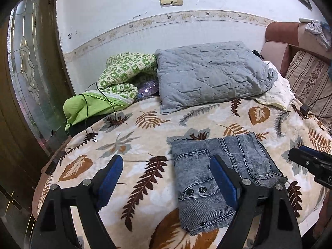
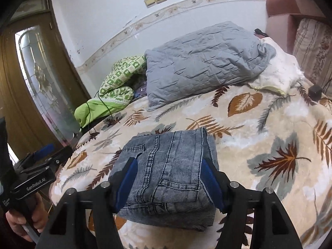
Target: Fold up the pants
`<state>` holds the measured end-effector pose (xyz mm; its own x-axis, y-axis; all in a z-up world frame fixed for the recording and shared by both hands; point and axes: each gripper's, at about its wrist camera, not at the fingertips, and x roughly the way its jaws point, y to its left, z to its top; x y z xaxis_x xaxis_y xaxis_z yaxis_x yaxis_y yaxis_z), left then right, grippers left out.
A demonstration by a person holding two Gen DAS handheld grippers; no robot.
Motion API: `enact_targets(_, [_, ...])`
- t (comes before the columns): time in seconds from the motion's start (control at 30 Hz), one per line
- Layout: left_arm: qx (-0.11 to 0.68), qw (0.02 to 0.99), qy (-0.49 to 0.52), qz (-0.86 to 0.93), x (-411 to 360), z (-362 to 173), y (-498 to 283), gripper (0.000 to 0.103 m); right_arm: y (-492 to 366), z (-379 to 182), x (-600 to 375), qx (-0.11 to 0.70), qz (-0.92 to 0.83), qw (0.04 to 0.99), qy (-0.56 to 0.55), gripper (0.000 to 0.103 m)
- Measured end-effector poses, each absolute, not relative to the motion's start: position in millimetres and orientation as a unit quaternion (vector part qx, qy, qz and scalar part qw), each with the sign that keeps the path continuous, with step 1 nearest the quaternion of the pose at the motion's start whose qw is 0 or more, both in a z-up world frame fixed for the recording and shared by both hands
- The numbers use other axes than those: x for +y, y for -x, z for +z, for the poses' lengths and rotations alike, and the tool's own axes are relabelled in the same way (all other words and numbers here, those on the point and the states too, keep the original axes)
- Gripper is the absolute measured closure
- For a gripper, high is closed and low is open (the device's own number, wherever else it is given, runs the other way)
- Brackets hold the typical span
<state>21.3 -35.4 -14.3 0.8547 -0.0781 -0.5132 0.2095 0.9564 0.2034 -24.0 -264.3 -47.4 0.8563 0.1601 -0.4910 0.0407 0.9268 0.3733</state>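
The right gripper point(image 2: 169, 178) has its jaws released, straddling the folded pants point(image 2: 166, 176) without pressing them. The left gripper point(image 1: 166, 178) is released too, pants beside its right jaw, on the bed point(image 1: 145, 122).

Even indoor light, soft shadows, sharp centre — edges fisheye-bent, dark-vignetted

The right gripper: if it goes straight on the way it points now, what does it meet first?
Probably the folded grey-blue denim pants on the leaf-patterned blanket. The right gripper has open jaws standing either side of the bundle, though its height above them is unclear.
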Motion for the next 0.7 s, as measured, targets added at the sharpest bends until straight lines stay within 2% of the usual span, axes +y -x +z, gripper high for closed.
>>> enact_targets(0.2, [0.243, 0.96, -0.113, -0.08, -30, -2, -12, 0.014, 23, -47, -268, 0.261, 0.026, 0.945, -0.194, 0.036])
enact_targets(0.27, [0.24, 0.961, -0.108, -0.081, -28, 3, -10, 0.001, 23, -47, -268, 0.261, 0.025, 0.945, -0.195, 0.036])
enact_targets(0.3, [0.236, 0.963, -0.104, -0.082, -26, 6, -8, 0.001, 23, -47, -268, 0.263, 0.026, 0.945, -0.194, 0.036])
enact_targets(0.5, [0.223, 0.966, -0.1, -0.079, -22, 16, -4, 0.0, 21, -50, -270, 0.268, 0.021, 0.943, -0.198, 0.036])
enact_targets(0.7, [0.259, 0.959, -0.093, -0.071, -17, 10, -12, 0.0, 15, -56, -274, 0.283, 0.008, 0.937, -0.206, 0.036])
